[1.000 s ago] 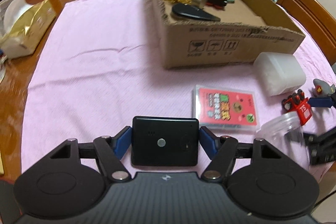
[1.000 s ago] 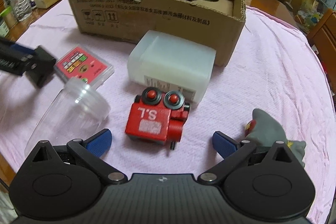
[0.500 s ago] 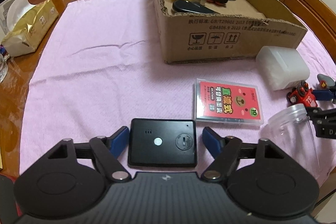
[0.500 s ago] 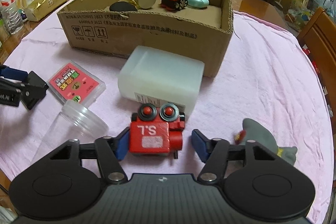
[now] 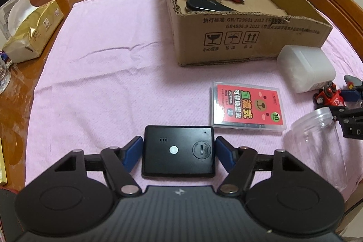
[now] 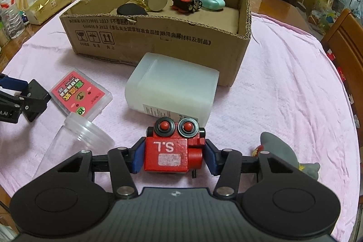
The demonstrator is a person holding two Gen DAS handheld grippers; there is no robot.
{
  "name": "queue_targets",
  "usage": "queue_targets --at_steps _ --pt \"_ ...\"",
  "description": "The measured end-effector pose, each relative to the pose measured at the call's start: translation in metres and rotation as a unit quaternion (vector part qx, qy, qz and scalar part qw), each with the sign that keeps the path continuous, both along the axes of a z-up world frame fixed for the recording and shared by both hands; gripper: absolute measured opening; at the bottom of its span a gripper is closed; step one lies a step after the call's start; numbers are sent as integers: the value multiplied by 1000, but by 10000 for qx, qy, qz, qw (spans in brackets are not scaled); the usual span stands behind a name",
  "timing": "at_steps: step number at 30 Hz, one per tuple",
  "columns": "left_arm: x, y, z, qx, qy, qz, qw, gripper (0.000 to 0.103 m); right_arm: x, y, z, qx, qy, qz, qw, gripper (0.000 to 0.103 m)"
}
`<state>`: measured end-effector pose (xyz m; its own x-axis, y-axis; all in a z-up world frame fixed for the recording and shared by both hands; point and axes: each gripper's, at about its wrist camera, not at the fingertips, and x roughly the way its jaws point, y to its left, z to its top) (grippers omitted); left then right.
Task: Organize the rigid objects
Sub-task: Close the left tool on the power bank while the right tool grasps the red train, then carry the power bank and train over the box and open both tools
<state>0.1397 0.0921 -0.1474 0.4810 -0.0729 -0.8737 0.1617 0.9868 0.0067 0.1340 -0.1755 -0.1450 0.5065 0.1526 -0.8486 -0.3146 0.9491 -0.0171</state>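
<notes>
Left tool pinched on black flat device, flat on pink-clothed bench. Right tool clamped on red toy train, ahead of white plastic container. Both judged rigid, light; device casing probably slick, so gripped across short edges; train taken by flat block sides, clear of wheels. Bound for cardboard box, presumably.

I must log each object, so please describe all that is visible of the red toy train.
The red toy train is a painted block, apparently wood, marked "S.L" in white above a worn pale label. Two black wheels with red hubs face the camera. It rests on the pink cloth, clamped between the right gripper's blue jaws, before the white plastic container.
</notes>
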Motion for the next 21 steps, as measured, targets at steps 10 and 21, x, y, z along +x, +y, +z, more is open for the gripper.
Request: queue_targets --at_steps 10,21 --pt "0 2 2 -115 151 -106 9998 69 0 2 4 -110 55 52 9999 57" --pt "1 -6 35 -166 219 -696 9972 69 -2 -8 25 -69 166 238 9996 57"
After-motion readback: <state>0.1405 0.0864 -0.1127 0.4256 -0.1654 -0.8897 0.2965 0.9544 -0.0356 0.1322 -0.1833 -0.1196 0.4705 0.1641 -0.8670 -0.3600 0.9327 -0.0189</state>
